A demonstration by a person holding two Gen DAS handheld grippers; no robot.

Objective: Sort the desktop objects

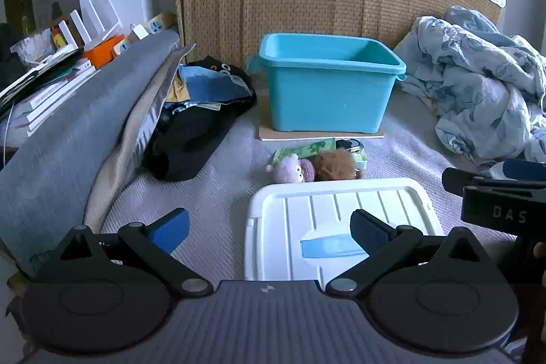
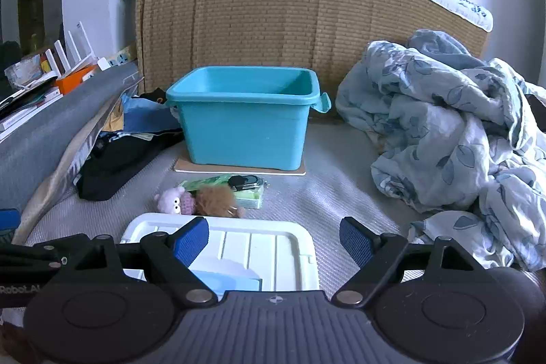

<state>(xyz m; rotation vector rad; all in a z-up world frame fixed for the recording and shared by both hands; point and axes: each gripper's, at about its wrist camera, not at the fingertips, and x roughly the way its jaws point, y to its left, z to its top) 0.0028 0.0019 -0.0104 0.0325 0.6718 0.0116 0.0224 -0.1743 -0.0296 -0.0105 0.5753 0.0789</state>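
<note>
Both the left gripper [image 1: 269, 232] and right gripper [image 2: 274, 239] gape wide and empty above the white lid [image 2: 239, 248], toys [image 2: 201, 200] lying before the teal bin [image 2: 244, 120]; lettering, perhaps "DAS", marks the right one.

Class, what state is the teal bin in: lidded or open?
Open: the teal bin has no lid; its inner walls show. The white lid lies flat in front.

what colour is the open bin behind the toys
Teal bin, clearest in the right wrist view.
</note>
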